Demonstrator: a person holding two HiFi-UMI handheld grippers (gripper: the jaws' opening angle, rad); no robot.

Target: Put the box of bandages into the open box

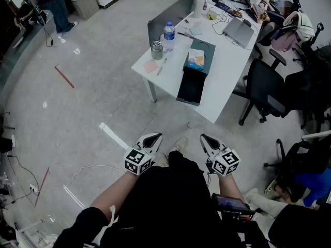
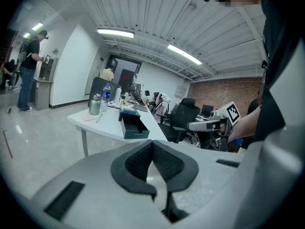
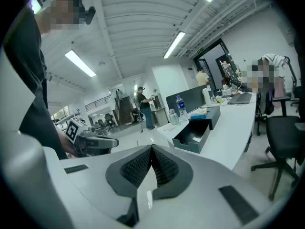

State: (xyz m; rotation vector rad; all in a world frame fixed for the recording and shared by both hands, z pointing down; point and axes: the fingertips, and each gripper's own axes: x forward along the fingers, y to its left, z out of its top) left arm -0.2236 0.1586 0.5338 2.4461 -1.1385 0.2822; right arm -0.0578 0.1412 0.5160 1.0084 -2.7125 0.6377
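While two claws [image 1: 154,135] [image 1: 203,136] hang closed, one open box [image 1: 190,88] stands apart.

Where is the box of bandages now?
Head view: the box of bandages lies on the dark lid beyond the open box, right of the water bottle, on the white table.

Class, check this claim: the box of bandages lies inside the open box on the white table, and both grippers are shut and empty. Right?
Wrong in one respect: the head view shows the box of bandages lying on the teal lid behind the open box, not inside it. The rest stands: white table, left gripper and right gripper shut and empty.
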